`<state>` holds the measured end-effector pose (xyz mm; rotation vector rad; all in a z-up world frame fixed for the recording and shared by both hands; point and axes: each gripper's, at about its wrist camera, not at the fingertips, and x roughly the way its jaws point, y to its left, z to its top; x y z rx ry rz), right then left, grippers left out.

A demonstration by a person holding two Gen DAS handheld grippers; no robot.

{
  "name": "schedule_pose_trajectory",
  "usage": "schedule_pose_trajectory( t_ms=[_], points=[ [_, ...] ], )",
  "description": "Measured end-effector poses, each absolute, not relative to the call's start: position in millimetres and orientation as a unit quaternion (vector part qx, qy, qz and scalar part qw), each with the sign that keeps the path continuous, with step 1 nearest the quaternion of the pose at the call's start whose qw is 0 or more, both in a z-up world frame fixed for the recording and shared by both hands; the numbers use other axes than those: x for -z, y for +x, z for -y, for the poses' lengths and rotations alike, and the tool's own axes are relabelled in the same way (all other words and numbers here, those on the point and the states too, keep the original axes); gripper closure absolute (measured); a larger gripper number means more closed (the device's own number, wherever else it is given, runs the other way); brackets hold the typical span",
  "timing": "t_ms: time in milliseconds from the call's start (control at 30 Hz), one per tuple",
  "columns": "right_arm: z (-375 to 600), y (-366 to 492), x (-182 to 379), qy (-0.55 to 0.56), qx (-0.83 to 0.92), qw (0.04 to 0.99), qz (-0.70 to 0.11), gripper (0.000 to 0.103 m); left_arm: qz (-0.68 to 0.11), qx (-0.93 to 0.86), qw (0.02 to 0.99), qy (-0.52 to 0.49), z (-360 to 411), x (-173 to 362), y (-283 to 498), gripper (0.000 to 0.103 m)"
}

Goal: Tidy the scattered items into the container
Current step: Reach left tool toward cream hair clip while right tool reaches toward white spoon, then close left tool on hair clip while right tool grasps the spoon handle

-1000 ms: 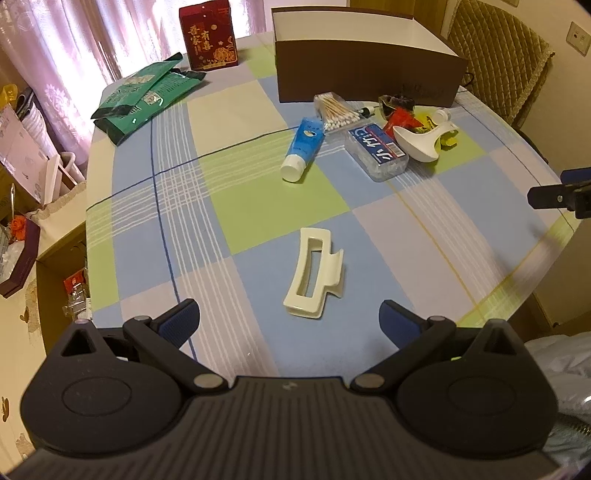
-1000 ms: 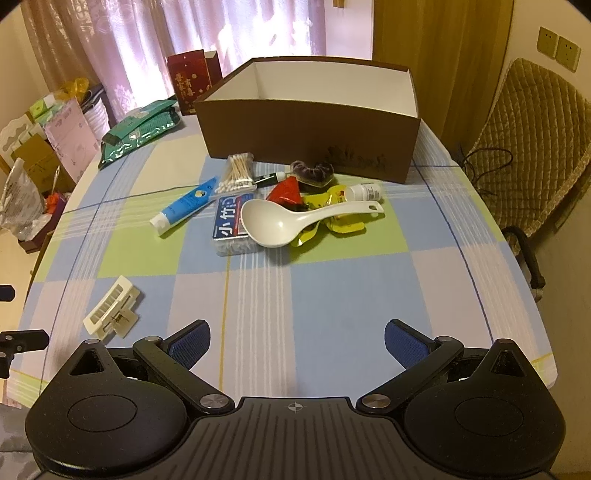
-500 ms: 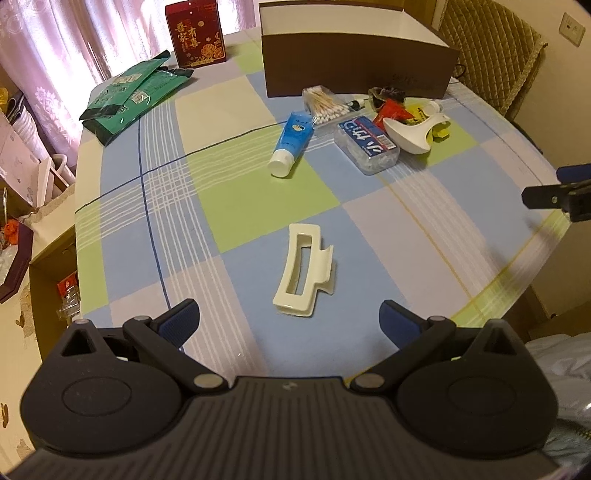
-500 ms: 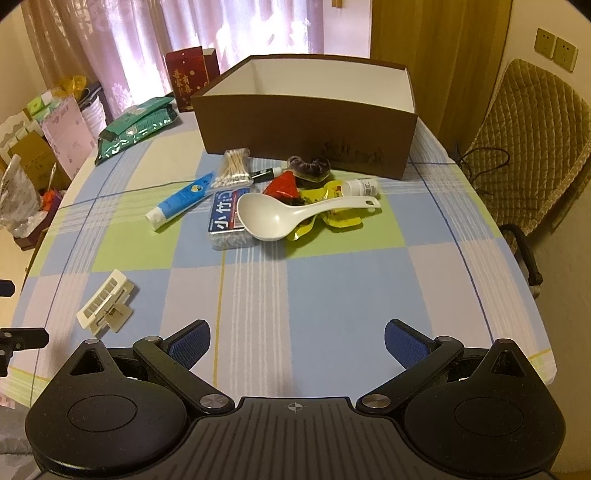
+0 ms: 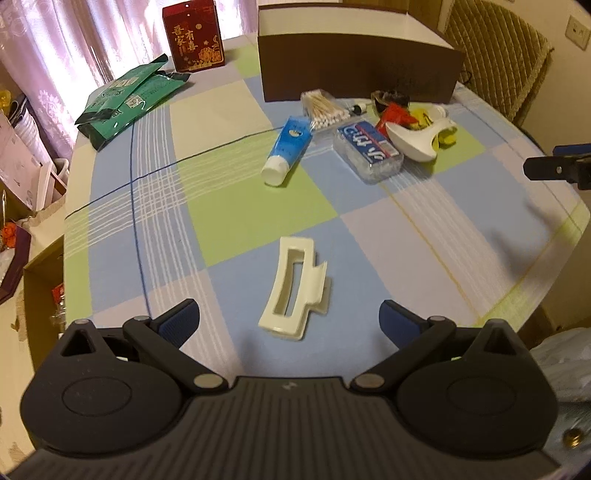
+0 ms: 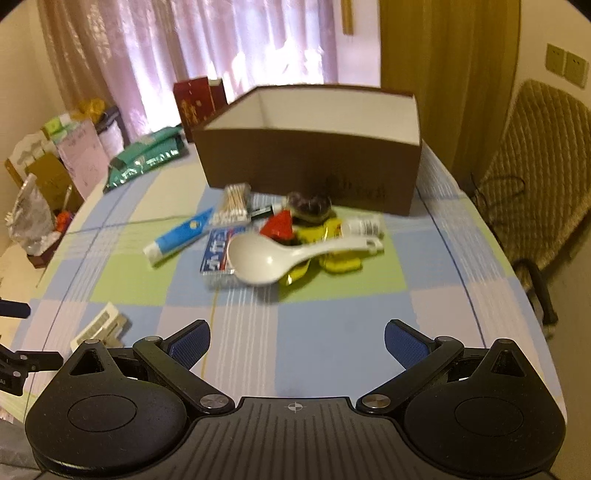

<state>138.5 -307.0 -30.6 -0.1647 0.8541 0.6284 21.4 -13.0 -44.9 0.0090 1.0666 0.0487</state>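
Observation:
A cream hair claw clip (image 5: 293, 290) lies on the checked tablecloth just ahead of my open left gripper (image 5: 289, 320), between its fingers' line and empty of contact. My right gripper (image 6: 297, 341) is open over bare cloth, well short of the pile: a white spoon (image 6: 280, 256), blue tube (image 6: 181, 234), clear blue-labelled case (image 6: 218, 254), cotton swabs (image 6: 234, 203), red and yellow wrappers (image 6: 332, 243), a small white bottle (image 6: 364, 225). The brown box (image 6: 310, 155) stands open behind the pile. The clip (image 6: 99, 325) shows at the right view's lower left.
Green packets (image 5: 125, 99) and a red carton (image 5: 194, 35) sit at the table's far left. A padded chair (image 6: 535, 177) stands to the right of the table. Low shelves with clutter (image 6: 40, 184) line the left side. The table edge curves near both grippers.
The left gripper has drawn closer to the hair clip, which now sits lower and nearer its fingers. The right gripper has advanced toward the pile and box; its view is blurred by motion.

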Motion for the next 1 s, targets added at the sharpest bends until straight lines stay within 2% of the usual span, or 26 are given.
schedule_pose_trajectory(
  t_ms=[100, 333, 500, 567, 633, 867, 933, 1000],
  points=[
    [308, 149, 34, -0.093, -0.304, 0.857, -0.405, 0.000, -0.507, -0.024, 0.862, 0.011, 14, 51, 26, 0.001],
    [312, 174, 52, -0.088, -0.316, 0.835, -0.441, 0.000, -0.505, -0.008, 0.863, 0.015, 11, 73, 36, 0.014],
    [318, 182, 58, -0.086, -0.314, 0.831, -0.451, 0.000, -0.507, 0.001, 0.862, 0.001, 3, 84, 48, 0.017],
    [322, 185, 59, -0.085, -0.310, 0.831, -0.454, 0.000, -0.510, 0.006, 0.860, -0.008, 0, 89, 52, 0.022],
    [325, 188, 60, -0.083, -0.307, 0.831, -0.456, 0.000, -0.516, 0.014, 0.857, -0.017, -3, 95, 56, 0.033],
    [330, 200, 66, -0.087, -0.312, 0.827, -0.459, 0.000, -0.522, 0.031, 0.852, -0.033, -5, 107, 65, 0.053],
    [328, 204, 67, -0.095, -0.328, 0.824, -0.452, 0.000, -0.524, 0.034, 0.850, -0.038, -4, 109, 67, 0.066],
    [324, 208, 68, -0.110, -0.350, 0.820, -0.439, 0.000, -0.521, 0.035, 0.852, -0.041, -1, 109, 67, 0.066]
  ],
)
